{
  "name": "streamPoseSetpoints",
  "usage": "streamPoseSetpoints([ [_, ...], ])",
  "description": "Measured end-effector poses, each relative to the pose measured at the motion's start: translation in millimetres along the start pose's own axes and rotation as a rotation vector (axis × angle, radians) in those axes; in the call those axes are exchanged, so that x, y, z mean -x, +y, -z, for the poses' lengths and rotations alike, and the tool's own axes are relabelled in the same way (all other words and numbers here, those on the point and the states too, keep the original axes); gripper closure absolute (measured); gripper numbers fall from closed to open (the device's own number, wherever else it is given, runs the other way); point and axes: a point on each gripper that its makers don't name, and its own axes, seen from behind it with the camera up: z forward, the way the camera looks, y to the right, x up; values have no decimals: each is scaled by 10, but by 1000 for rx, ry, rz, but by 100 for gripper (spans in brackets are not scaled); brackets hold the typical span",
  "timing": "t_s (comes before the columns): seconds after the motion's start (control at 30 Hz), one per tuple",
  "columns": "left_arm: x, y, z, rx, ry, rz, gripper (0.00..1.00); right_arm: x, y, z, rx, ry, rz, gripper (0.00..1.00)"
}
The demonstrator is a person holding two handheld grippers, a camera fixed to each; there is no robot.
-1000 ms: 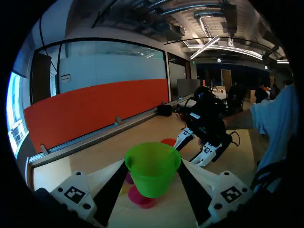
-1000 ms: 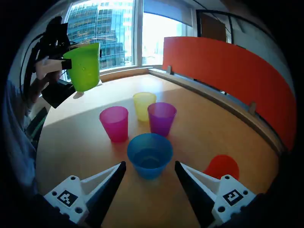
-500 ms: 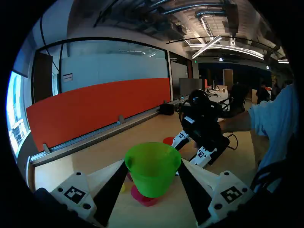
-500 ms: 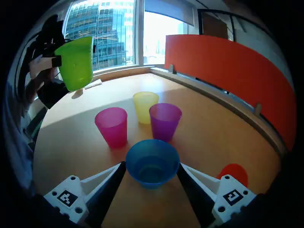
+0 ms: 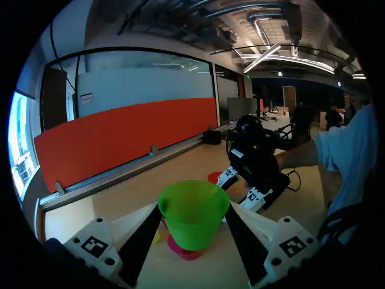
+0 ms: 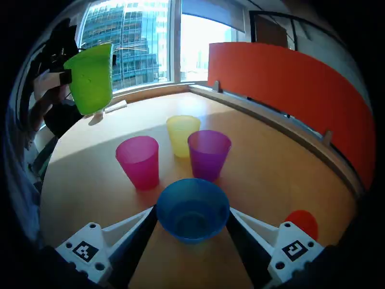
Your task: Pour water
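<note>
The green cup [image 5: 193, 217] is gripped between the left gripper [image 5: 192, 208]'s fingers and held high near the counter [image 6: 269, 159]'s window-side edge. The blue cup [image 6: 192, 216] sits between the right gripper [image 6: 191, 210]'s fingers, its rim touching both; whether they press on it, I cannot tell. The pink cup [image 6: 138, 161], yellow cup [image 6: 182, 135] and purple cup [image 6: 208, 154] crowd just beyond it. Bare counter lies to the right.
</note>
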Motion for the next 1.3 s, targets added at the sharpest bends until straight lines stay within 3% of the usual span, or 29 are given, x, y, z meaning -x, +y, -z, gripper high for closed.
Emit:
streamPoseSetpoints([
  [0.1,9,0,4,0,-1,1,12,2,11,-9,8,2,2,9],
  [0.5,40,-5,4,2,-4,4,12,-86,-21,63,5,33,-12,9],
  [1.3,42,44,-36,12,13,25,12,-903,-29,669,22,254,-12,9],
])
